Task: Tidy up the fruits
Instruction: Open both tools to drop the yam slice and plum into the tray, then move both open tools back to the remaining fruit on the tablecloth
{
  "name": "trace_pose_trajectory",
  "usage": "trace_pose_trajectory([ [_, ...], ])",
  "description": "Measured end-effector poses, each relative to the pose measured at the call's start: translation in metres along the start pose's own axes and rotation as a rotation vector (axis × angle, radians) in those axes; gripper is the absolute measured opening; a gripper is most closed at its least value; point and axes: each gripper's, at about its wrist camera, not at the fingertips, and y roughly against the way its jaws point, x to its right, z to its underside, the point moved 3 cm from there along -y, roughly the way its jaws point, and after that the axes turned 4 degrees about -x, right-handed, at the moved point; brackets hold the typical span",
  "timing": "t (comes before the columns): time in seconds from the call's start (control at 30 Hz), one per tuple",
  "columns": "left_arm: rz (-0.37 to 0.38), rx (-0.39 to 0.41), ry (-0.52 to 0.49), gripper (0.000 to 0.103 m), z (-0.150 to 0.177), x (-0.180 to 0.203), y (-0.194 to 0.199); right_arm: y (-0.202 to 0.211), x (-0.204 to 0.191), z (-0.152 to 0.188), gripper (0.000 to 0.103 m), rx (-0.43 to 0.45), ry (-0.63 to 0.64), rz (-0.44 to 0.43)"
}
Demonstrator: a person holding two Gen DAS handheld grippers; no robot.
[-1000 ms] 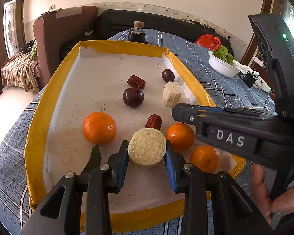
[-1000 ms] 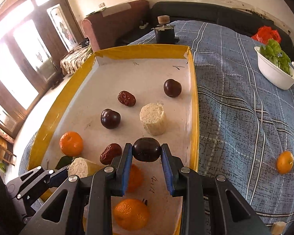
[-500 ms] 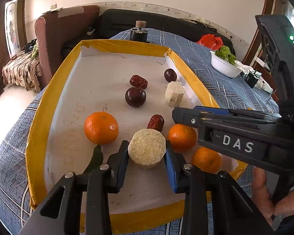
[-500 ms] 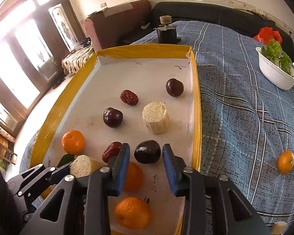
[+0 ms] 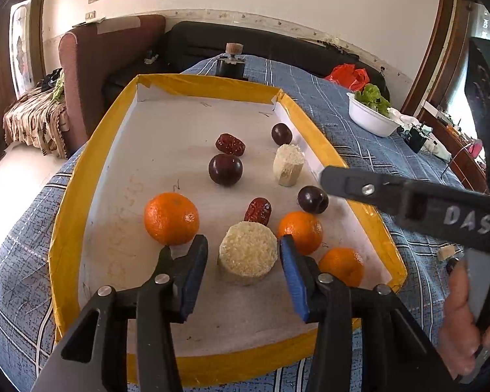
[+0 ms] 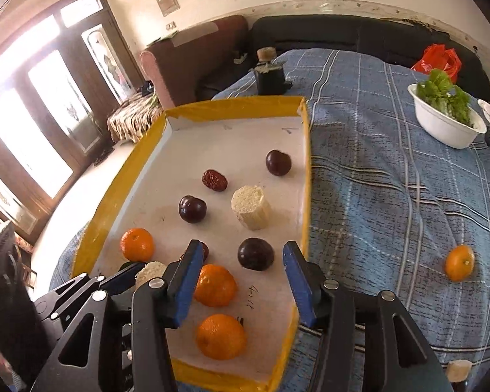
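A white tray with a yellow rim point(image 5: 65, 228) holds three oranges, three dark plums, two red dates and two pale round chunks. My left gripper point(image 5: 243, 245) is low over the tray's near end. Its jaws are opening around a pale chunk point(image 5: 247, 258) that rests on the tray floor, with a clear gap on the left side. My right gripper point(image 6: 243, 251) hovers by the tray's right rim, jaws opening. A dark plum point(image 6: 255, 253) lies on the tray just past its fingertips, untouched. Two oranges point(image 6: 215, 285) sit under it.
One orange point(image 6: 459, 263) and a pale chunk point(image 6: 459, 370) lie on the blue plaid cloth right of the tray. A white bowl of greens point(image 6: 446, 127) stands at the back right, a dark bottle point(image 6: 270, 75) behind the tray. A hand point(image 5: 464, 320) holds the right gripper.
The right gripper let go of the plum, which now rests on the tray, and drew up and back. The left jaws spread away from the pale chunk.
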Motion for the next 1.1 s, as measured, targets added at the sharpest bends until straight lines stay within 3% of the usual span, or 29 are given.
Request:
trace_pose_trajectory([
  [0.4, -0.024, 0.011, -0.013, 0.049, -0.001, 0.003, 0.001, 0.056, 0.050, 0.002, 0.059, 0.082, -0.095, -0.029],
  [0.7, -0.046, 0.038, -0.039, 0.050, -0.002, 0.013, 0.010, 0.112, 0.135, 0.020, 0.061, 0.166, -0.210, 0.066],
  [0.93, -0.019, 0.079, -0.079, 0.050, -0.018, 0.049, 0.033, 0.142, 0.222, 0.036, 0.061, 0.263, -0.406, 0.161],
  [1.1, 0.064, 0.065, -0.181, 0.057, -0.035, 0.109, 0.035, 0.152, 0.265, 0.049, 0.061, 0.274, -0.553, 0.153],
])
